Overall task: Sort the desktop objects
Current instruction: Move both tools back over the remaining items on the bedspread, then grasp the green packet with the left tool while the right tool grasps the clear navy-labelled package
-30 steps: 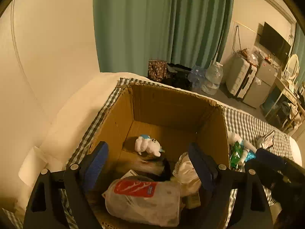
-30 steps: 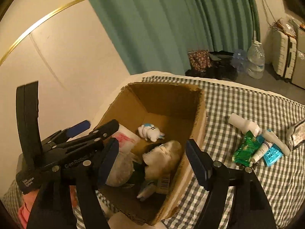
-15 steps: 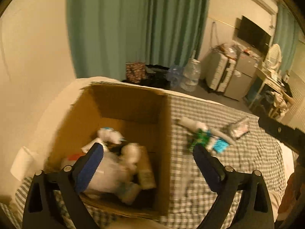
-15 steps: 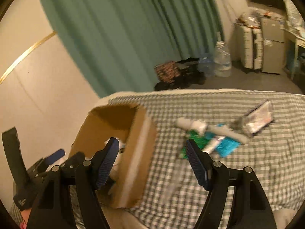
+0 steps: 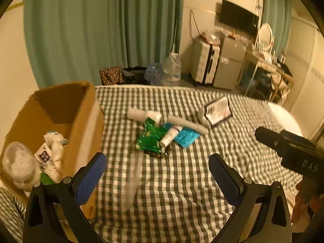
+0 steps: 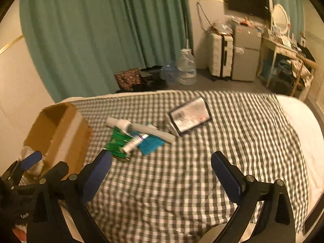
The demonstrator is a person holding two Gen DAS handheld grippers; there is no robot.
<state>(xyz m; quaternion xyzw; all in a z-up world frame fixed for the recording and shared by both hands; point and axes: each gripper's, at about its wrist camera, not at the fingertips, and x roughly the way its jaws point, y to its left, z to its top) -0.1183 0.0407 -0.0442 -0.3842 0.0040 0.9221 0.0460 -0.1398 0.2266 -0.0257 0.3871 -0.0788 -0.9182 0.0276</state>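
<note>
Left wrist view shows the left gripper (image 5: 157, 174) spread wide and empty above the black-and-white checked cloth (image 5: 182, 192), with the pile of a green foil packet (image 5: 150, 136), white tube (image 5: 170, 135) and blue pad (image 5: 186, 136) ahead of its fingertips and the open brown cardboard box (image 5: 85, 121) to its left. Right wrist view has the right gripper (image 6: 161, 169) equally wide and empty, the same pile ahead and to its left, near the box

Green curtain (image 5: 101, 30), suitcase (image 5: 204, 64), wall television (image 5: 239, 17), water jug (image 6: 186, 68)
</note>
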